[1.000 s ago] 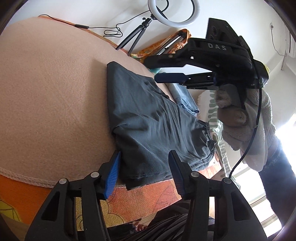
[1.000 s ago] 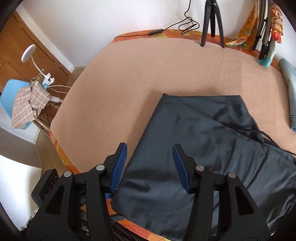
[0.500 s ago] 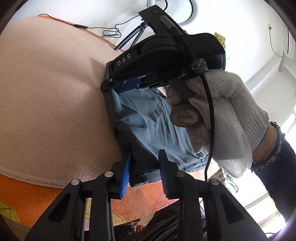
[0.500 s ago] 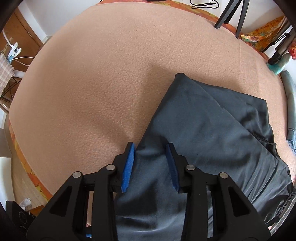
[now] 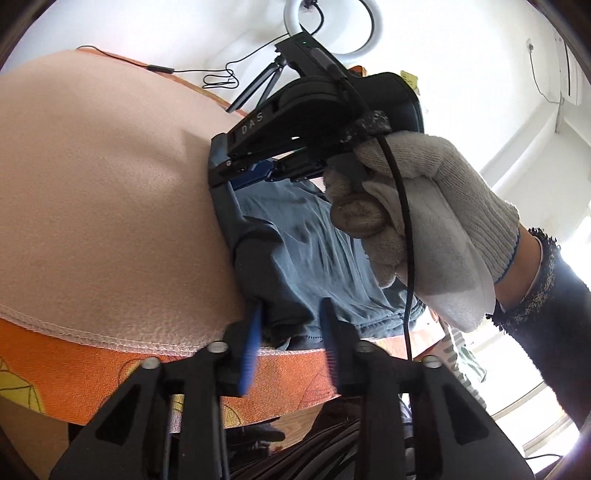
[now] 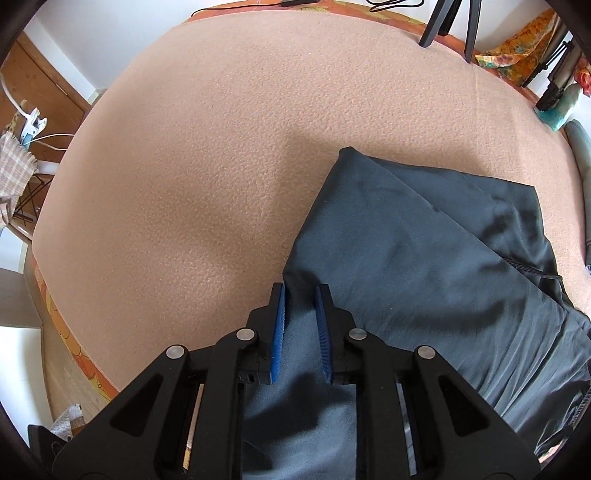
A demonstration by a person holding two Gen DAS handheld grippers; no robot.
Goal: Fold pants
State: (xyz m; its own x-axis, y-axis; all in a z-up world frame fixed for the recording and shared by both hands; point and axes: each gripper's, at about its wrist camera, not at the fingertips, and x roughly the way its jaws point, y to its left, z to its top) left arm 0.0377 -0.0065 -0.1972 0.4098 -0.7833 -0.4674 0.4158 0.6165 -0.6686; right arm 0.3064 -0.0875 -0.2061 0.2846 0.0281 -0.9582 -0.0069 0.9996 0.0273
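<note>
Dark grey pants [image 6: 424, 258] lie folded on a peach blanket [image 6: 203, 166]. My right gripper [image 6: 300, 325] points steeply down at their left edge. Its jaws are closing, and fabric fills the gap between the blue pads. From the left wrist view, that right gripper [image 5: 221, 166] sits at the far corner of the pants [image 5: 314, 251], held by a white-gloved hand [image 5: 443, 229]. My left gripper [image 5: 291, 332] is at the near corner by the bed's edge. Its jaws are opening, with a bunched lump of fabric between them.
An orange patterned sheet [image 5: 110, 354] shows below the blanket's hem at the near edge. A ring light [image 5: 332, 22] on a tripod [image 6: 443, 22] stands at the far side beside a black cable [image 5: 218, 79]. Left of the bed stands a chair with a checked cloth [image 6: 14, 170].
The right gripper dropped onto the pants' left edge and its jaws narrowed around the fabric. The left gripper pinched the near corner, then widened again, staying in place.
</note>
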